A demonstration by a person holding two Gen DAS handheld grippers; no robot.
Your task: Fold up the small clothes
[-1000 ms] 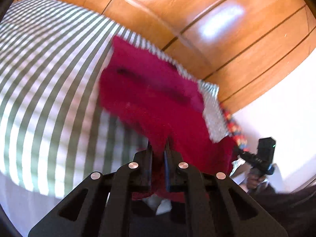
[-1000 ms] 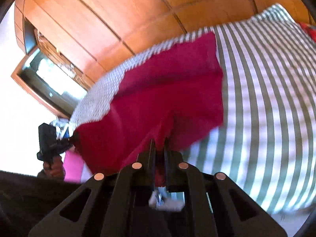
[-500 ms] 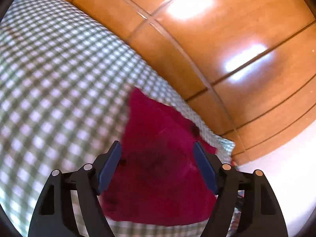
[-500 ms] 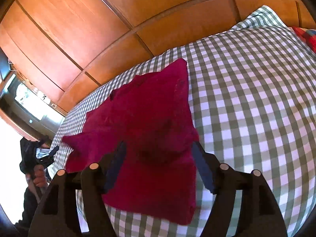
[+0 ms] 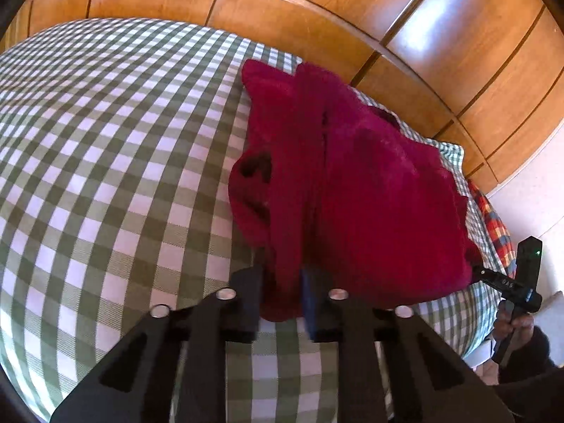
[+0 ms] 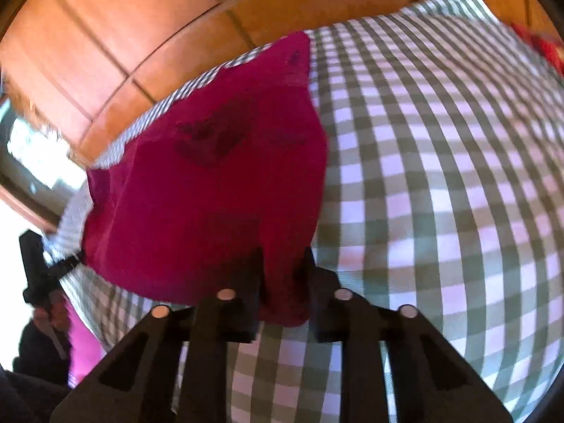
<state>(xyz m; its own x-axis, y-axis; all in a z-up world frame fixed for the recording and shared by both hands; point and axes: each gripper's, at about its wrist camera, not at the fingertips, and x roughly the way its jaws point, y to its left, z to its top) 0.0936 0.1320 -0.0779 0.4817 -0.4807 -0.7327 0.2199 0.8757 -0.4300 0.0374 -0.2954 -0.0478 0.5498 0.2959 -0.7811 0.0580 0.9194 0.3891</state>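
The left hand-held gripper (image 5: 282,292), jaws just closing, pinches the red garment (image 5: 352,190) on the checked bedspread (image 5: 105,141).

free: checked bedcover (image 5: 105,162) lay bare left of red garment (image 5: 352,183) | blocked: wooden panel wall (image 5: 317,10) ran close behind bed | right edge: plaid cloth (image 5: 493,225) lay beside garment

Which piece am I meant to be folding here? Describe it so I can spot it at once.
Start from the green-and-white checked bedspread that fills the view below the wooden wall panels. Lying on it near the far edge is the crumpled crimson fleece garment, its near hem pinched by the left gripper and the right gripper. It is the only plain, single-coloured cloth on the checks.
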